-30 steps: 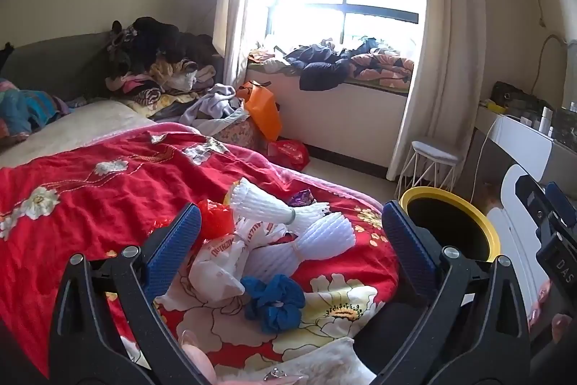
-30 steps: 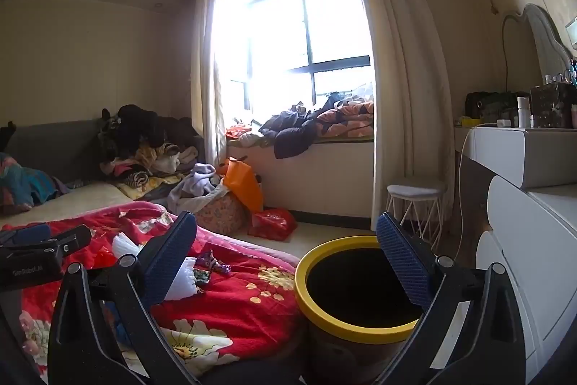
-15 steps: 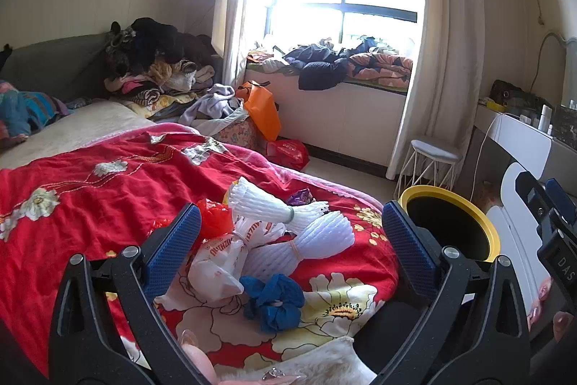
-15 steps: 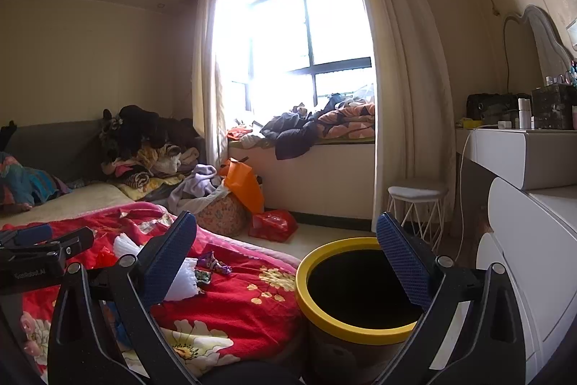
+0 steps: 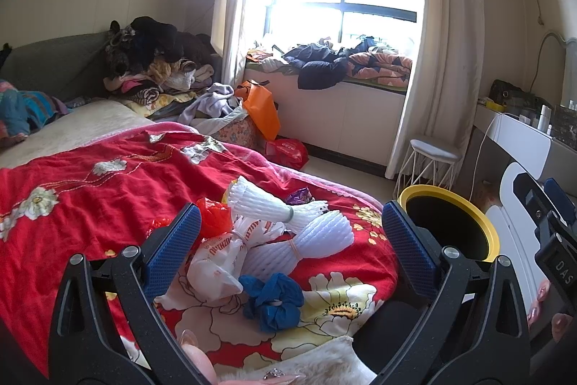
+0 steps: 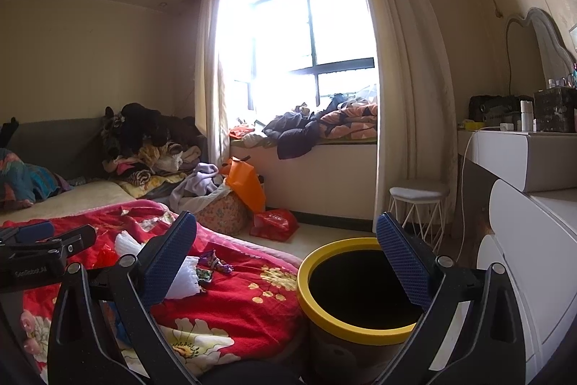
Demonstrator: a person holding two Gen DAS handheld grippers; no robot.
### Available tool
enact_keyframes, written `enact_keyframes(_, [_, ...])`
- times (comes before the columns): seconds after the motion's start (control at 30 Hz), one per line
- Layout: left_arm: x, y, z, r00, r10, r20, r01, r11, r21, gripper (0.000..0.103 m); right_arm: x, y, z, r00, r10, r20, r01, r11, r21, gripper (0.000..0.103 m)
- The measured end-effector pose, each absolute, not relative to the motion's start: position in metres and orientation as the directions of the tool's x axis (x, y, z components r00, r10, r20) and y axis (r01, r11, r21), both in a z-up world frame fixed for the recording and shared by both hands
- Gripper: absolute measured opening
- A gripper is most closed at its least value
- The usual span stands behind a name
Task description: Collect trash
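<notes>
A heap of trash lies on the red flowered blanket [image 5: 90, 204]: white foam nets [image 5: 310, 237], a white printed bag [image 5: 216, 262], a crumpled blue piece [image 5: 274, 294], red plastic [image 5: 214, 217] and a purple wrapper [image 5: 299, 195]. My left gripper [image 5: 288, 244] hovers open just in front of the heap, holding nothing. The yellow-rimmed black bin [image 6: 357, 294] stands on the floor beside the bed corner. My right gripper [image 6: 286, 258] is open and empty above the bin's near side. The foam net [image 6: 184, 278] and wrapper [image 6: 214, 264] show left of it.
A white wire stool [image 6: 420, 208] stands behind the bin by the curtain. White drawers and a dressing table [image 6: 523, 204] line the right. Orange and red bags [image 6: 268, 222] sit on the floor near the window seat. Clothes pile up at the bed's far side [image 5: 155, 67].
Both views have shifted only slightly; the heap and the bin stay where they were, and both grippers remain open.
</notes>
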State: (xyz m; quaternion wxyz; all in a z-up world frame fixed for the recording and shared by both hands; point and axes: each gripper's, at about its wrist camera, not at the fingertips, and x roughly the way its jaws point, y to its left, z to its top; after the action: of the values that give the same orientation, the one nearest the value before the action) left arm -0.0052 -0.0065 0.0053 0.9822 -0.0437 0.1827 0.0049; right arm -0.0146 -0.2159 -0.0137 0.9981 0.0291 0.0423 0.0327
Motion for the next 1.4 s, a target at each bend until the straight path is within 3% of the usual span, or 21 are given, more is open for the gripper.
enact_keyframes(0.9, [-0.003,-0.006,-0.001,0.927,-0.035,-0.373,-0.005,0.994,-0.106,0.093,-0.017,-0.222,-0.011,0.994,0.073,-0.087,-0.067,0.996,0.061,0.097])
enact_keyframes(1.4, [0.008,0.037,-0.005,0.915,0.031,-0.402,-0.108,0.980,-0.170,0.093,0.005,-0.182,-0.015,0.935,0.298,-0.190,-0.300,0.954,0.021,0.097])
